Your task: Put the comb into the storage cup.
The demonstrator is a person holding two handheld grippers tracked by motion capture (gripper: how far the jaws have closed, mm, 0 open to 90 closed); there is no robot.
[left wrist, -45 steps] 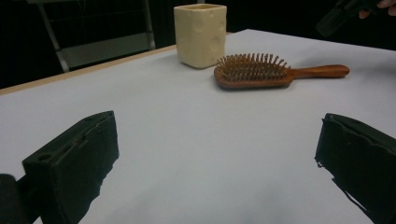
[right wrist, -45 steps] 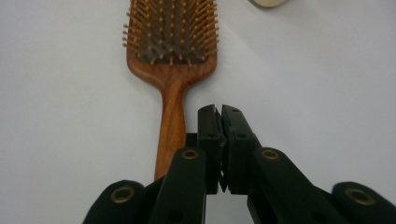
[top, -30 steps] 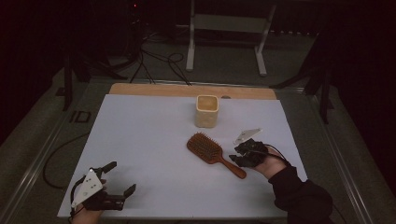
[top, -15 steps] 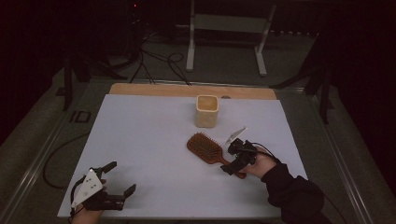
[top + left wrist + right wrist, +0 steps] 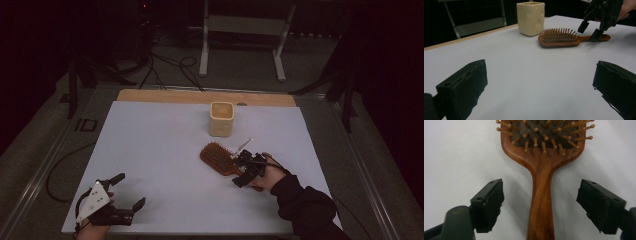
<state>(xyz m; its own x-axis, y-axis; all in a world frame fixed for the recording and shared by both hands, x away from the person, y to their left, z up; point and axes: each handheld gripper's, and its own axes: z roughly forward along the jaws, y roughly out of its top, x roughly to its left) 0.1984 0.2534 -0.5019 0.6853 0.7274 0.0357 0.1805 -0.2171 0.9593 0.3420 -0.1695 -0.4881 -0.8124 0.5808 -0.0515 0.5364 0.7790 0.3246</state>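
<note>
A: Right gripper view is being checked first: the right tongs (image 5: 540, 203) are being held apart, one jaw at each side of the brush (image 5: 541, 182) handle, and no pad is being pressed on it. The jaws have just been closing a little.

B: Where is the brush being kept?

A: It is lying flat on the table (image 5: 160, 150), bristles up, near the cup (image 5: 222, 118).

B: How should the grip be done well?

A: The handle should be kept centred between the jaws, and the jaws lowered fully before being closed.

B: And the high view?

A: The left tongs (image 5: 131, 190) are being shown there, spread wide and holding nothing at the near left, well apart from the brush.
</note>
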